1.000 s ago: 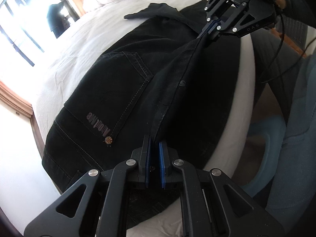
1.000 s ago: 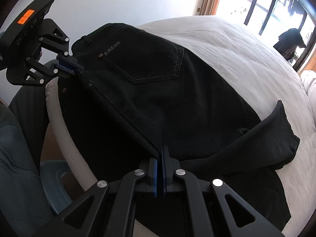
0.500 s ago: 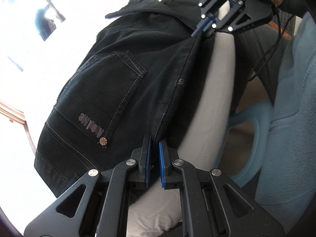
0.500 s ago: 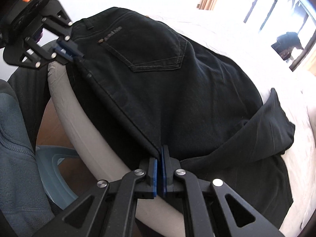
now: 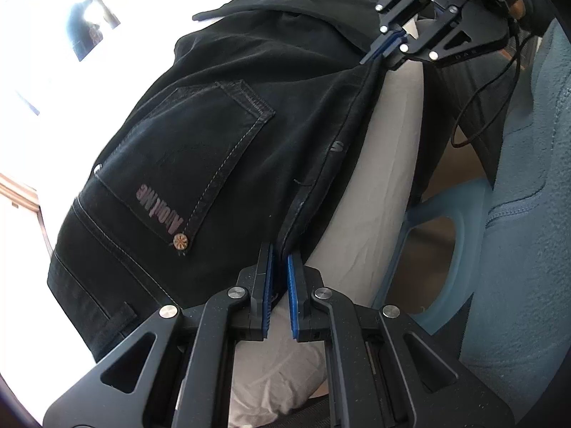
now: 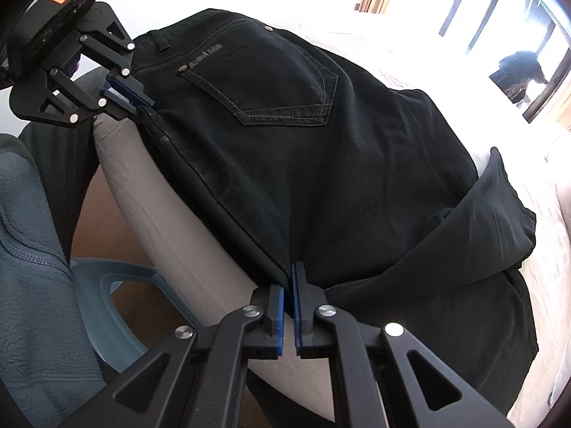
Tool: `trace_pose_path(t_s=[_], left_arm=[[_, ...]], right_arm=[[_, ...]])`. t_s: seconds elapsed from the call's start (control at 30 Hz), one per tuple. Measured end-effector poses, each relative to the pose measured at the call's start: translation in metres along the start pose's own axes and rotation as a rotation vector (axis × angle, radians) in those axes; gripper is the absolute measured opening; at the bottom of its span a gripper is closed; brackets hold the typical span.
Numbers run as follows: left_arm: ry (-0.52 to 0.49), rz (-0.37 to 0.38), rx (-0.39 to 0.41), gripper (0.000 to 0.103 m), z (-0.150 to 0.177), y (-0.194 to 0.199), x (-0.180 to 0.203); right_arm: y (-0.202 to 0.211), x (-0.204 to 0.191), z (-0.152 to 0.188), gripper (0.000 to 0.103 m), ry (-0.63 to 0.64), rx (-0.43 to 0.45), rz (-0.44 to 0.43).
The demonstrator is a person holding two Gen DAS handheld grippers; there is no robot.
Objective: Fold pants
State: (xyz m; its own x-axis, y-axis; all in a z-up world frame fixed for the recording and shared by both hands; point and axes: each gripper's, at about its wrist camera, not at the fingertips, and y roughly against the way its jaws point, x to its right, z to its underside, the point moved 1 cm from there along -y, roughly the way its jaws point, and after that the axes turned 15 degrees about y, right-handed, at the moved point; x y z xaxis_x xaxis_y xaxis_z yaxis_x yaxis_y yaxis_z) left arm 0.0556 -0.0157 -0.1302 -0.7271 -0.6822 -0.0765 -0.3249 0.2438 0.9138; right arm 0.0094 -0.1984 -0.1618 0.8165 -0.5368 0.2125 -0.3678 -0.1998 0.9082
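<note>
Black pants (image 5: 221, 114) lie back-pocket up on a white bed (image 5: 378, 164), folded lengthwise, with one leg end doubled back on top (image 6: 499, 221). My left gripper (image 5: 280, 260) is shut on the folded edge near the waistband. My right gripper (image 6: 288, 285) is shut on the same edge further down the leg. The edge is stretched taut between them along the bed's near side. Each gripper shows in the other's view: the right (image 5: 387, 44), the left (image 6: 134, 98).
The bed's rounded edge (image 6: 167, 210) drops to a brown floor. A light blue plastic stool (image 5: 453, 249) stands beside the bed. A person's blue fleece sleeve (image 6: 32, 285) is close by. A bright window (image 6: 499, 28) lies beyond the bed.
Both grippers have pulled the taut folded edge toward the bed's near side. More bare bed edge shows below the pants than before.
</note>
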Motion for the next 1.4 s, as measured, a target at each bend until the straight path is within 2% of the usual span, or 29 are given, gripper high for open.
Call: trace_pose_path(t_s=[0.17,0.33,0.4,0.43,0.47,0.5,0.57,0.6,0.73,0.93,1.03,1.1,1.13,1.27,1.4], left_arm=[[0.039,-0.006,0.002,0.01,-0.002,-0.009,0.002],[0.117,0.018,-0.016,0.013,-0.001,0.002,-0.001],[0.138,0.029,-0.016,0.017,-0.003,0.01,-0.005],[0.146,0.033,-0.016,0.019,-0.004,0.014,-0.005],[0.158,0.037,-0.018,0.027,-0.002,0.018,-0.008],[0.178,0.043,-0.023,0.042,-0.002,0.023,-0.012],[0.207,0.05,-0.02,0.072,0.001,0.03,-0.02],[0.226,0.051,-0.009,0.074,0.002,0.035,-0.025],[0.277,0.039,-0.011,0.074,0.001,0.048,-0.04],[0.338,0.072,0.129,0.074,-0.043,0.058,-0.038],[0.358,0.12,0.159,0.074,-0.073,0.037,-0.028],[0.374,0.149,0.145,0.074,-0.086,0.017,-0.024],[0.383,0.145,0.136,0.074,-0.094,0.007,-0.023],[0.406,0.187,0.164,0.074,-0.132,-0.008,-0.023],[0.434,0.179,0.157,0.074,-0.174,-0.031,-0.035]], right_arm=[[-0.006,-0.004,0.008,0.007,-0.019,-0.002,0.006],[-0.003,0.0,0.015,0.01,-0.073,0.017,0.012],[0.0,0.003,0.016,0.019,-0.089,0.021,0.008],[0.002,0.003,0.017,0.034,-0.096,0.025,0.004],[0.003,0.004,0.018,0.051,-0.102,0.032,-0.005],[0.006,0.004,0.019,0.057,-0.111,0.044,-0.028],[0.011,0.002,0.019,0.061,-0.11,0.056,-0.042],[0.012,0.002,0.02,0.061,-0.107,0.055,-0.039],[0.024,0.006,0.017,0.061,-0.124,0.067,-0.049],[0.048,0.035,0.009,0.061,-0.235,0.203,-0.071],[0.028,0.036,0.011,0.062,-0.252,0.172,-0.084],[-0.006,0.036,0.027,0.066,-0.301,0.076,-0.139],[-0.008,0.036,0.031,0.066,-0.307,0.084,-0.129],[0.02,0.047,0.035,0.067,-0.363,0.158,-0.133],[0.065,0.105,0.051,0.067,-0.5,0.263,-0.054]])
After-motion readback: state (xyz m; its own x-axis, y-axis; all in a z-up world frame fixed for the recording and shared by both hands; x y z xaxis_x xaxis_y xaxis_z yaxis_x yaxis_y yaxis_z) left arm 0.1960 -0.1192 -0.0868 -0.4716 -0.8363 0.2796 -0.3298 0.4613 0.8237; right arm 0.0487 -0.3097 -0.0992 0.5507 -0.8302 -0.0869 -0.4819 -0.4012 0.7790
